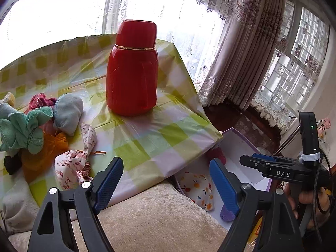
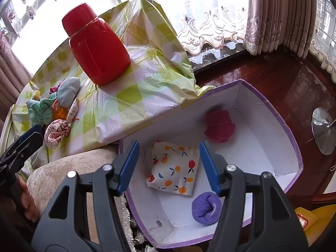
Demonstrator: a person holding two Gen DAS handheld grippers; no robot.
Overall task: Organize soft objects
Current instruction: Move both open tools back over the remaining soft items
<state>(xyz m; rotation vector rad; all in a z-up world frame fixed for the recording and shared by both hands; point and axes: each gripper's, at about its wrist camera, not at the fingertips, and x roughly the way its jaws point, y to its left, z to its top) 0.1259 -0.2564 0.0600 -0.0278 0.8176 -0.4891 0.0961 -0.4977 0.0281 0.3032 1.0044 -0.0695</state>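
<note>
Dropping fruit-print cloth (image 2: 173, 166) into box (image 2: 294, 147): right gripper (image 2: 169, 166) fingers spread, empty. Left gripper (image 1: 166, 182) spread; next grab floral bundle (image 1: 70, 168).

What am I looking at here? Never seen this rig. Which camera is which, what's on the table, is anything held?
No robot: a person holds a two-finger clamp in each hand, each with a fisheye camera looking along its fingers. The left view shows the left gripper open and empty over the checked tablecloth, with a red flask and a pile of soft cloth items. The right view shows the right gripper open above a white box, holding nothing. Inside lie a fruit-print pouch, a purple sock roll and a pink knit piece.
</note>
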